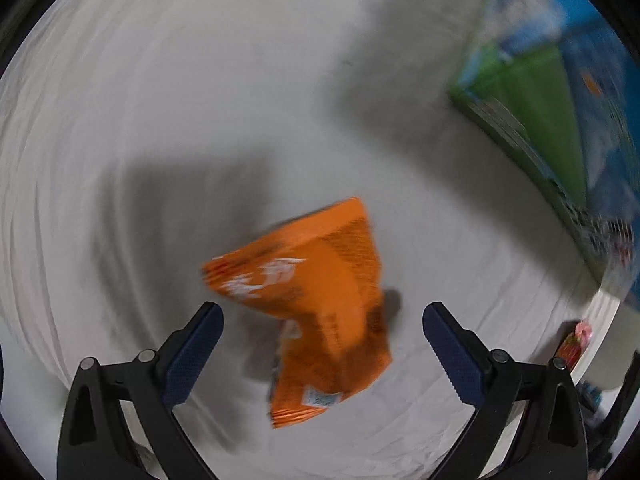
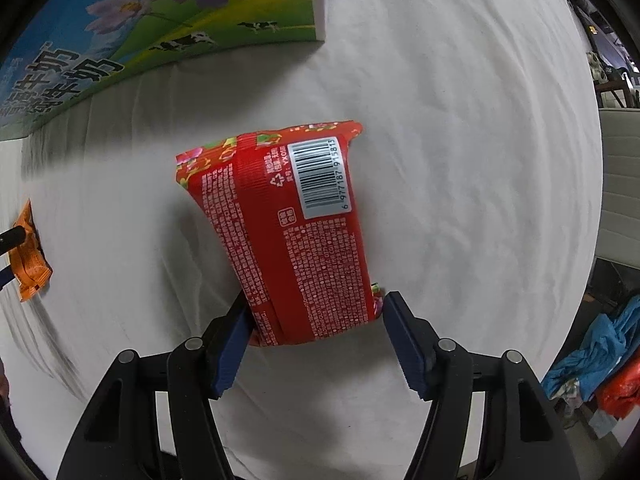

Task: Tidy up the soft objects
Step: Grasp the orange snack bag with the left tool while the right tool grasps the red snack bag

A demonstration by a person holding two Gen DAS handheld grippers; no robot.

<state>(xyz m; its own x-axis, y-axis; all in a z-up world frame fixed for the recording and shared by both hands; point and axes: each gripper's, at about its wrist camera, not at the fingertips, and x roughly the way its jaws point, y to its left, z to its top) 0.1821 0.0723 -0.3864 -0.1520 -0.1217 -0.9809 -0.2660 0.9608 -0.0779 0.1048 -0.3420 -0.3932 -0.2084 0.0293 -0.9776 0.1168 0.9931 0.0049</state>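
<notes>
An orange soft packet (image 1: 316, 308) lies on the white cloth, blurred, between and just ahead of my left gripper's (image 1: 323, 322) wide-open fingers, which do not touch it. It also shows at the left edge of the right wrist view (image 2: 28, 256). A red soft packet (image 2: 292, 232) with a barcode lies on the cloth. My right gripper (image 2: 314, 312) is around its near end, both pads against its sides. The red packet shows small at the right edge of the left wrist view (image 1: 574, 342).
A blue and green milk carton box (image 2: 132, 36) stands on the white cloth (image 2: 460, 160) at the back left, also in the left wrist view (image 1: 560, 120). Beyond the table's right edge lie blue and red bags (image 2: 600, 360) and a pale chair (image 2: 620, 184).
</notes>
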